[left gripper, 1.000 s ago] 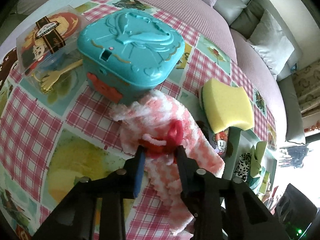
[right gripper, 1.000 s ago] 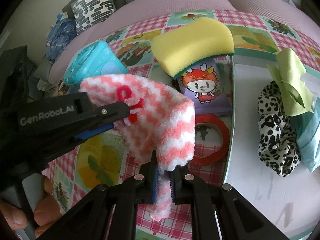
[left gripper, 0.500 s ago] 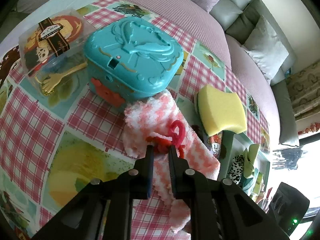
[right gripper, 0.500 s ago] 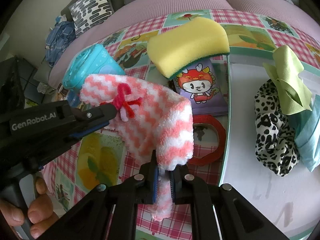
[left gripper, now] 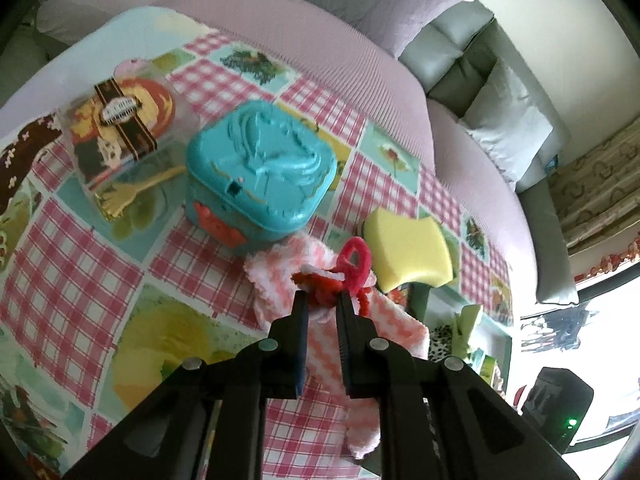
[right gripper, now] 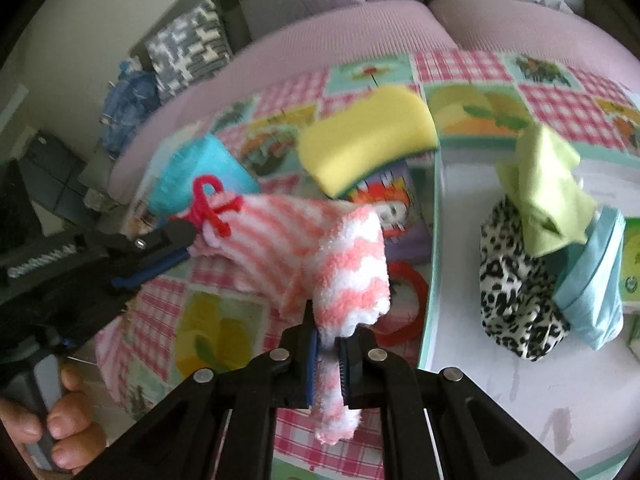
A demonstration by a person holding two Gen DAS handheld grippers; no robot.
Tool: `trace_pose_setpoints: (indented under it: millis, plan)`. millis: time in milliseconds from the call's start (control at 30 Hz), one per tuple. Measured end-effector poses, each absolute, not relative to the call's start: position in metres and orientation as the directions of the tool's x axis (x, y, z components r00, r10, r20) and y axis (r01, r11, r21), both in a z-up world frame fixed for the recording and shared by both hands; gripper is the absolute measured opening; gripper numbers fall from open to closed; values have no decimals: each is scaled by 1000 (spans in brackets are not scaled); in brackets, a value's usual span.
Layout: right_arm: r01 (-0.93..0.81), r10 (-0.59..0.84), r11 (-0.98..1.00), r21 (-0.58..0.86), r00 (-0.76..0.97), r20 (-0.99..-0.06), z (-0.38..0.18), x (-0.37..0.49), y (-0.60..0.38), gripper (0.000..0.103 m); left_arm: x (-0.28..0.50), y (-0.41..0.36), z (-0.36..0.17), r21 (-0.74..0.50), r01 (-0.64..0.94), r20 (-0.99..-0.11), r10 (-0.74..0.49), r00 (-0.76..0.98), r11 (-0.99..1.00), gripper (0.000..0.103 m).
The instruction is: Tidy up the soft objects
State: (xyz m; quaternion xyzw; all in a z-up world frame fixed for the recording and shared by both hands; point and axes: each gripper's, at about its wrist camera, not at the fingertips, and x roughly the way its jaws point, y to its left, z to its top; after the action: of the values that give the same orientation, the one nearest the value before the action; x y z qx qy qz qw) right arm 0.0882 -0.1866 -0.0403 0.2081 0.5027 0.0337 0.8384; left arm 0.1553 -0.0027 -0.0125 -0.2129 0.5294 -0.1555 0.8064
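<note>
Lifted higher than a second ago, the pink-and-white fuzzy sock (right gripper: 320, 248) hangs stretched between both tools. Left tool (left gripper: 322, 300) pinches the red-bow end, right tool (right gripper: 328, 334) the other, jaws narrow. Its long axis runs left-right, with the white tray (right gripper: 500, 380) nearer the right tool. Motion blur hides detail.

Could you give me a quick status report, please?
Left claw shut on fuzzy sock at its red bow; right claw shut on the other end. Sock lifted, stretched between claws. Yellow sponge and white tray beyond.
</note>
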Motion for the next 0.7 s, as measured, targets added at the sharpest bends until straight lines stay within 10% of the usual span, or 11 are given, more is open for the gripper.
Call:
trace_pose_setpoints:
  millis: [700]
  plan:
    - [69,210,882,466,828,-520,66,35,-225,9,135,-16,47,-493,173,-682,-502,531,853,14]
